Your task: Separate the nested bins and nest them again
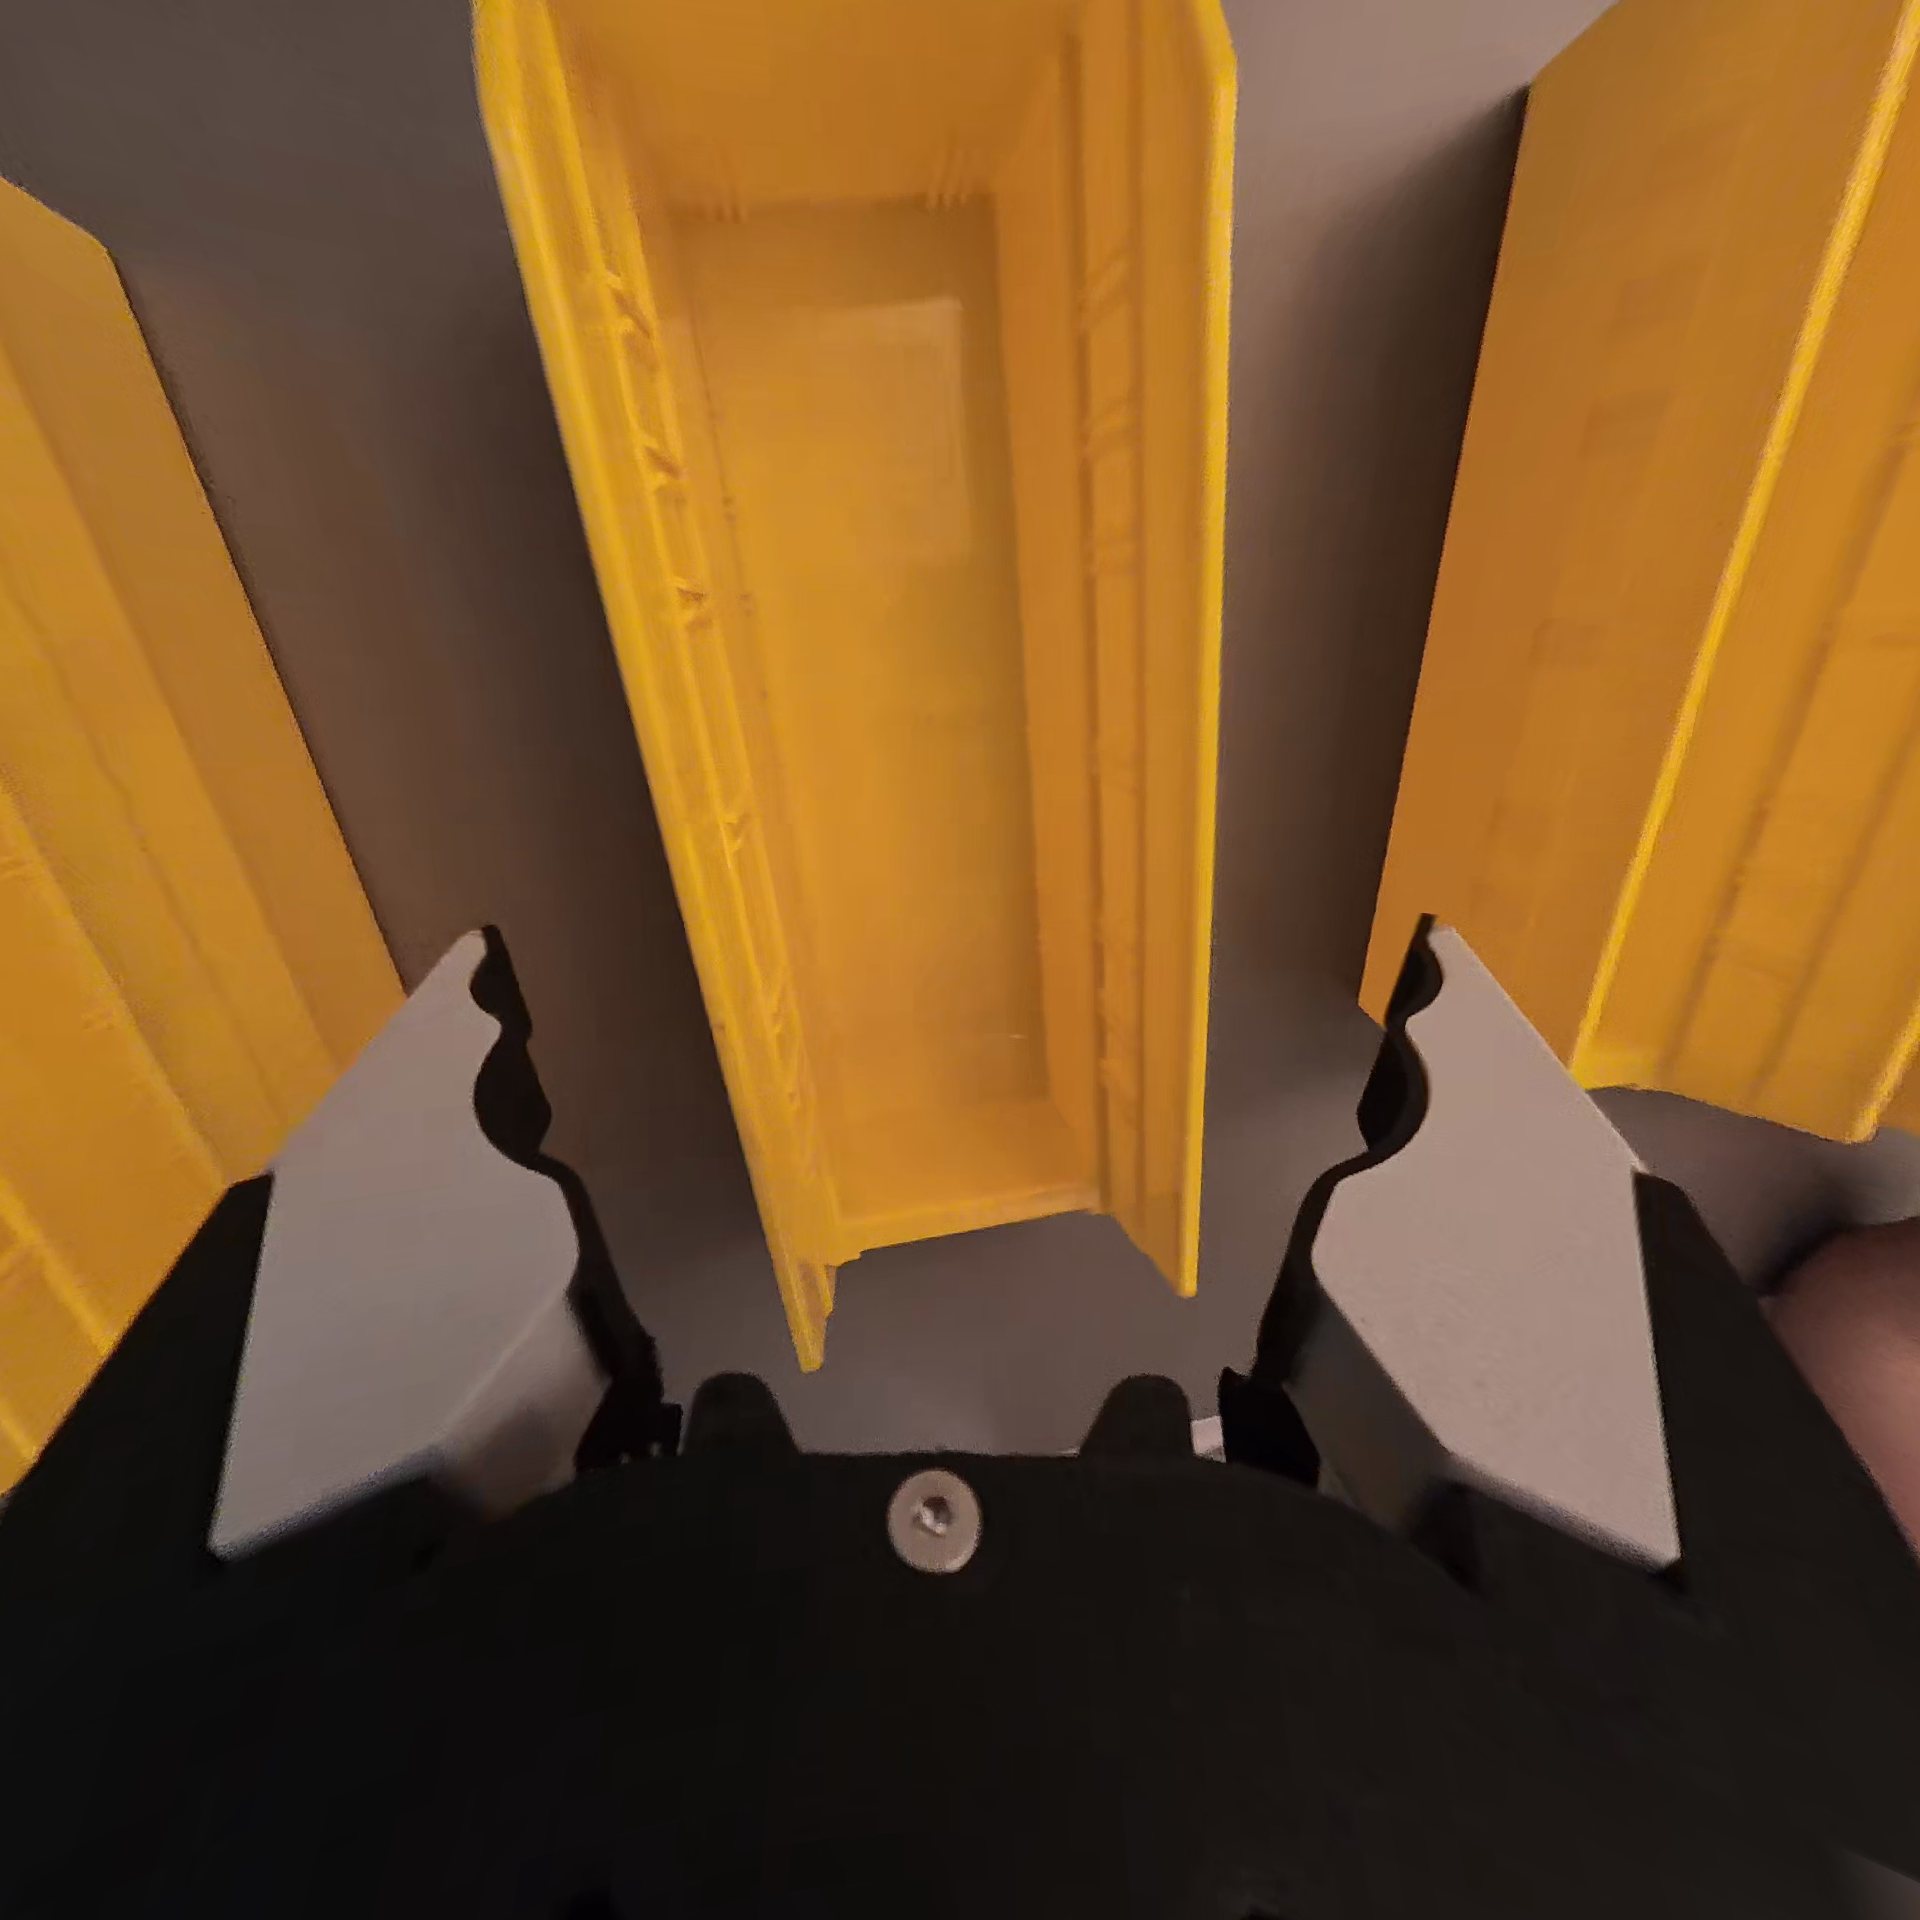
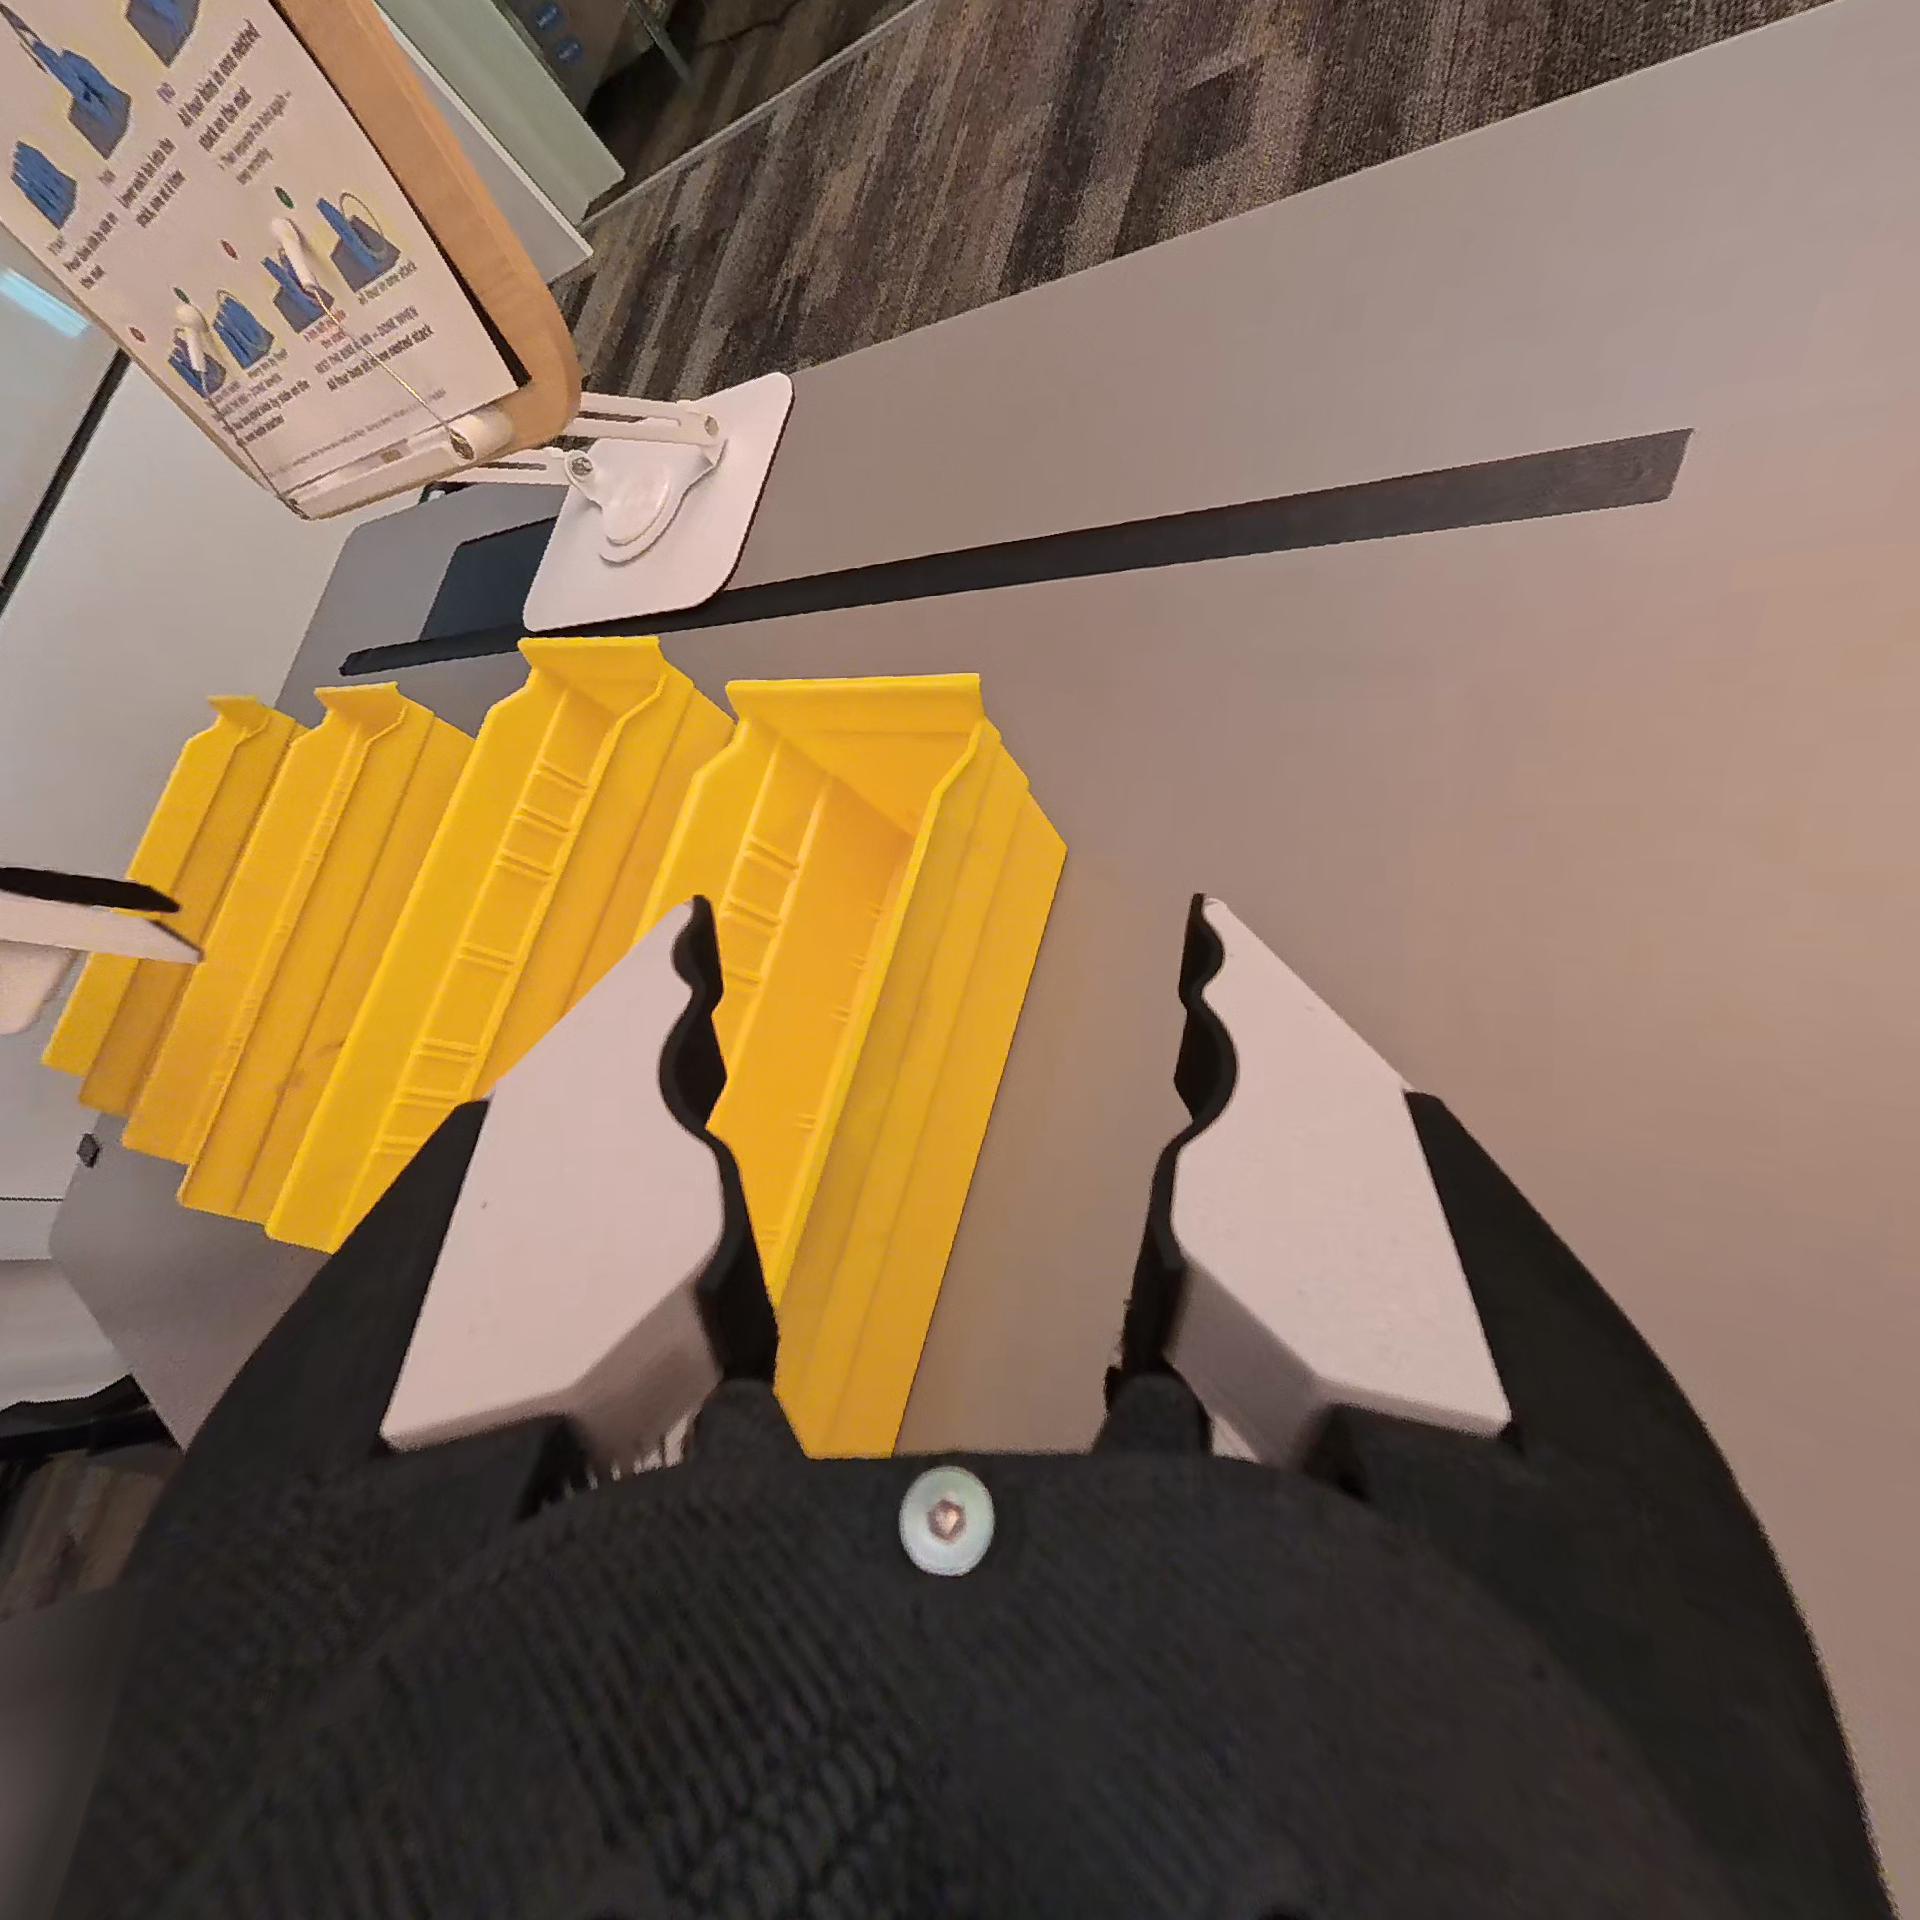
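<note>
Several yellow bins stand side by side, not nested, on the grey table (image 2: 1455,831). In the left wrist view my left gripper (image 1: 956,930) is open wide. One bin (image 1: 883,623) lies between its fingers with table showing on both sides, so neither pad touches it. Neighbouring bins sit at the left (image 1: 125,727) and right (image 1: 1714,520). In the right wrist view my right gripper (image 2: 948,902) is open and empty over the right side of the rightmost bin (image 2: 831,935). The left gripper's fingers (image 2: 94,925) show at the far left of that view, by the leftmost bins (image 2: 177,831).
A printed sheet in a wooden frame (image 2: 312,208) leans on a white stand base (image 2: 665,509) behind the bins. A black strip (image 2: 1143,540) runs across the table. Bare table lies right of the bins; patterned carpet (image 2: 1039,125) lies beyond the far edge. A hand (image 1: 1849,1351) shows at the right.
</note>
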